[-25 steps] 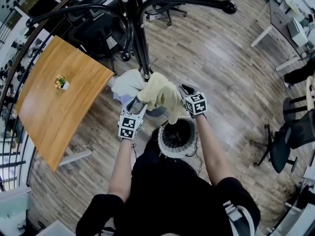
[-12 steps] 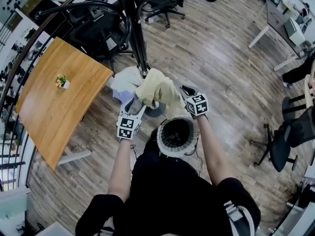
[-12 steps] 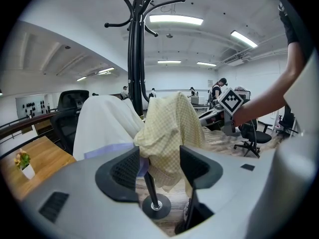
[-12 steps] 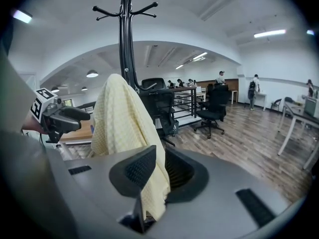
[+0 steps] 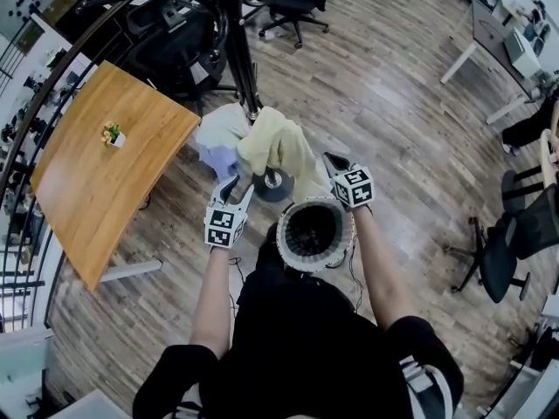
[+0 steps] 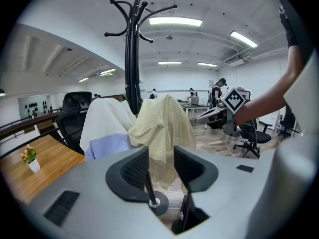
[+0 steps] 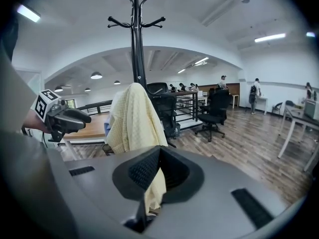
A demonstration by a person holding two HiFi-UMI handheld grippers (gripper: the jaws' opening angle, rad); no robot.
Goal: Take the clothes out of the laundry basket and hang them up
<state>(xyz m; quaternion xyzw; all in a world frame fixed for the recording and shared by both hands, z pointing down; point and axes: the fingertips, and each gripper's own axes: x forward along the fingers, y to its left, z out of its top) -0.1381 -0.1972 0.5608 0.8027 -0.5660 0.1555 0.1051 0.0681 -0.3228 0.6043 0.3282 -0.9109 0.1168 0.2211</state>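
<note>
On the coat rack (image 5: 240, 59), the yellow shirt (image 5: 275, 147) hangs draped beside a white shirt (image 5: 223, 129), so it needs no holding. Short of the rack, my right gripper (image 5: 330, 160) is clenched empty. My left gripper (image 5: 229, 186) has just been closing, its jaws apart on nothing.

Bright, even light falls from ceiling strip lights (image 6: 175, 21), leaving shadows faint. The wooden floor (image 5: 384, 85) carries a pale sheen in the head view. All views bend strongly toward the edges, and both gripper views darken at the corners. The yellow checked garment (image 6: 162, 128) shows its weave sharply.
</note>
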